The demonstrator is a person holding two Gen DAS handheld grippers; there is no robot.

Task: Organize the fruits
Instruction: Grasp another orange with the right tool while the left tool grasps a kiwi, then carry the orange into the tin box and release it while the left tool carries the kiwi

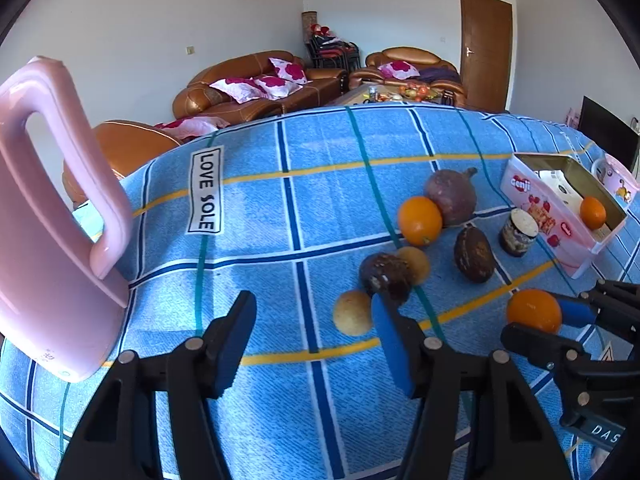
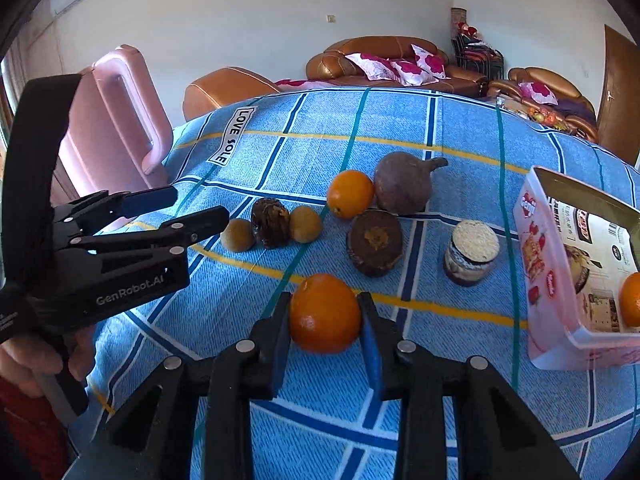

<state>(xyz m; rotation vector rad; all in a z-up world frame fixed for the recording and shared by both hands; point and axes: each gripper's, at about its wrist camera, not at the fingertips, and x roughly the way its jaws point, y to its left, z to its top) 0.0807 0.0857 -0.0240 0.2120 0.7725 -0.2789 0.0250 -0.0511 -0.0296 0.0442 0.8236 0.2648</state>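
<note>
My right gripper is shut on an orange, held just above the blue checked cloth; it also shows in the left wrist view. My left gripper is open and empty, left of the fruit group; it shows in the right wrist view. On the cloth lie a second orange, a large purple fruit with a stem, two brown fruits and two small yellow fruits. A pink box at the right holds another orange.
A small jar stands between the fruits and the pink box. A pink chair stands at the table's left edge. Sofas and a door are beyond the table's far edge. A pink cup sits behind the box.
</note>
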